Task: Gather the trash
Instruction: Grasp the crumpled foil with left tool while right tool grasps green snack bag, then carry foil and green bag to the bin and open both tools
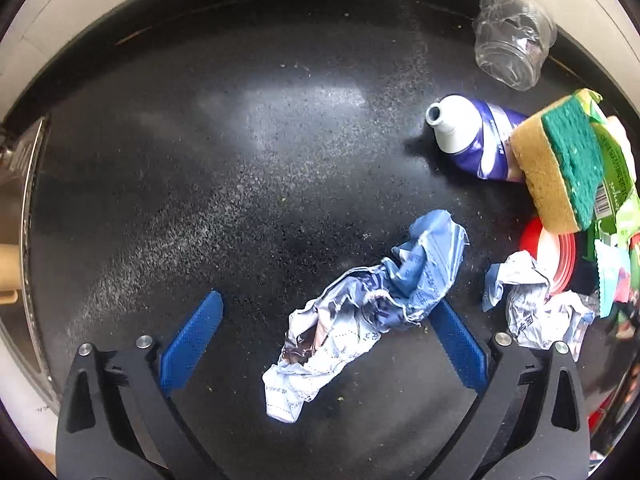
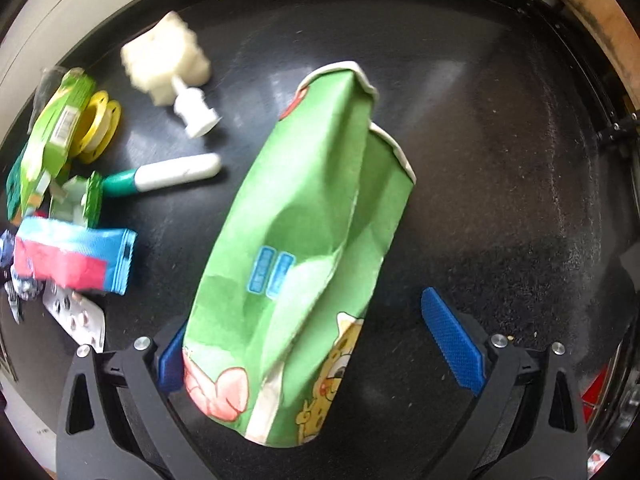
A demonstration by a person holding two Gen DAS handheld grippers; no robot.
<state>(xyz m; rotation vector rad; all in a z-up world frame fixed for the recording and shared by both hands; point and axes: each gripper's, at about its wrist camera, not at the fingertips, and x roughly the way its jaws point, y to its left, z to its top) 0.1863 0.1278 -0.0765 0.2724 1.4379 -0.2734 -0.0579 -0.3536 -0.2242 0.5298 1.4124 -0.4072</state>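
In the left wrist view a crumpled blue-and-white wrapper [image 1: 360,312] lies on the black tabletop [image 1: 220,160]. My left gripper [image 1: 326,300] is open around it, and the wrapper's right end touches the right pad [image 1: 456,344]. In the right wrist view a crushed green paper cup [image 2: 304,240] with cartoon prints lies between the fingers of my open right gripper [image 2: 306,312]. The cup covers most of the left pad [image 2: 172,360], and a wide gap separates it from the right pad [image 2: 452,340].
Right of the left gripper are a second crumpled wrapper [image 1: 532,304], a red lid [image 1: 556,256], a sponge [image 1: 560,160], a toothpaste tube [image 1: 476,136], a clear cup [image 1: 512,36]. Left of the right gripper: a blue-red packet [image 2: 72,260], blister pack [image 2: 76,316], marker [image 2: 168,174], yellow spool [image 2: 96,124], white plastic piece [image 2: 168,56].
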